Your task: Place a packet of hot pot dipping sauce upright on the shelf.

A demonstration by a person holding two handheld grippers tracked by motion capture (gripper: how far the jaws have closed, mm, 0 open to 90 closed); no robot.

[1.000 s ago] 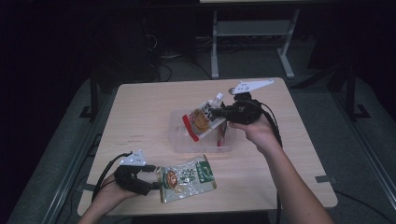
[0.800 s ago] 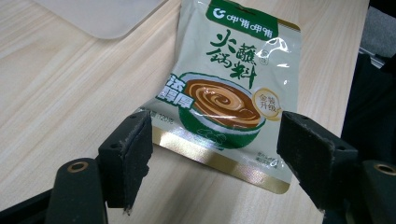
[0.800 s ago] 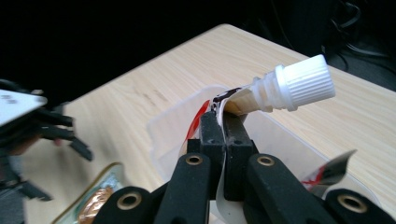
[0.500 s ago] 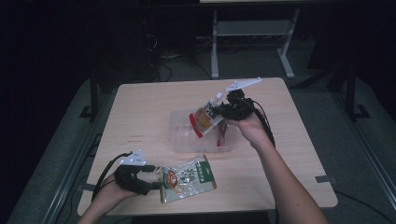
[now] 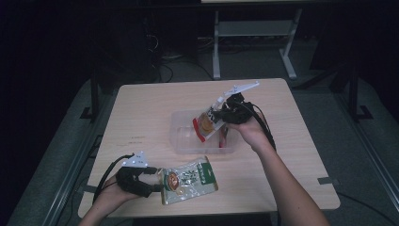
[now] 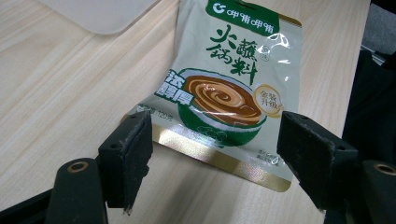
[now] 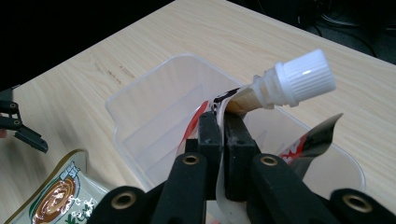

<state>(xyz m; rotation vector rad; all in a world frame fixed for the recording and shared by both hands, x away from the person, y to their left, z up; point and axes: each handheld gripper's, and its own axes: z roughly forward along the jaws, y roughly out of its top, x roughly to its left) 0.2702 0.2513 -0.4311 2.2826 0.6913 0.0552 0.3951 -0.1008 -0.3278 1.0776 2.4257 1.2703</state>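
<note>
Right forearm reaches from the bottom edge up over the table (image 5: 141, 108), wrist bent so the right gripper (image 5: 221, 115) points down and left over the clear plastic bin (image 5: 181, 136). Its jaws are pressed together on the upper edge of a spouted pouch (image 5: 205, 125), just below the white ribbed screw cap (image 7: 303, 77); the jaws have eased open a trace in the last half second, the pouch still pinched between them. The pouch hangs tilted above the bin's interior; its lower end is hidden behind the jaws in the right gripper view. Left hand rests near the table's near left corner, left gripper (image 5: 153, 181) lying low, jaws spread wide either side of the bottom edge of a flat green sauce packet (image 6: 233, 93), pads not touching it. Packet is glossy film with a gold seam; tabletop is pale wood grain.
</note>
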